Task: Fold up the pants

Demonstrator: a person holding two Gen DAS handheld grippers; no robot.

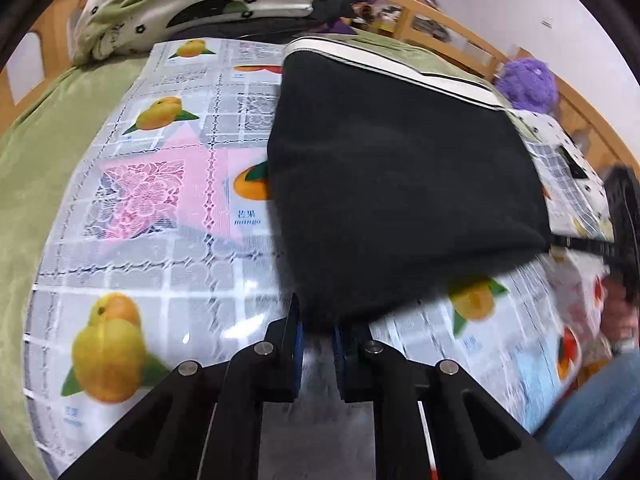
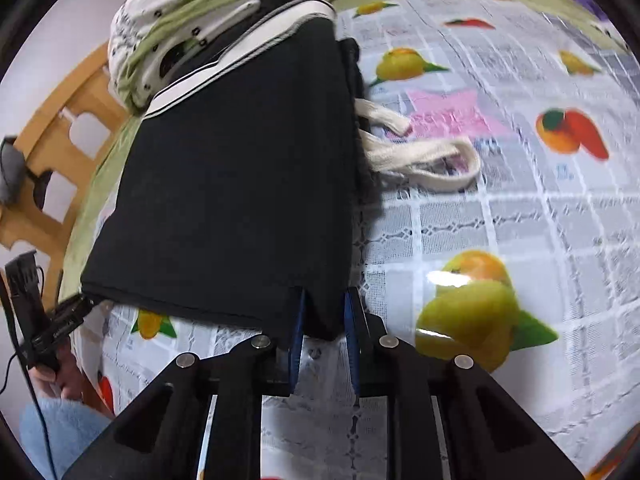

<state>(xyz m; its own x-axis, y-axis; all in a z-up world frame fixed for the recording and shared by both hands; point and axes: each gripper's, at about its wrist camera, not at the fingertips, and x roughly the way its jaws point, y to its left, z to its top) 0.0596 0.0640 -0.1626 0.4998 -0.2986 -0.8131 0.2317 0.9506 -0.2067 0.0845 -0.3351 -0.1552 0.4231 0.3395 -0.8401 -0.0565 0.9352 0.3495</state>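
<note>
Left tool (image 1: 317, 336) clamped on the near left corner of the black pants (image 1: 400, 168), lifted slightly off the fruit-print cloth (image 1: 160, 240) covering the bed. Pants folded into a flat rectangle, white-striped waistband (image 1: 384, 64) at the far end. Right tool (image 2: 324, 320) pinching the near right corner of the same fold. Cream drawstring (image 2: 424, 156) spilling out along the right edge onto the cloth.
</note>
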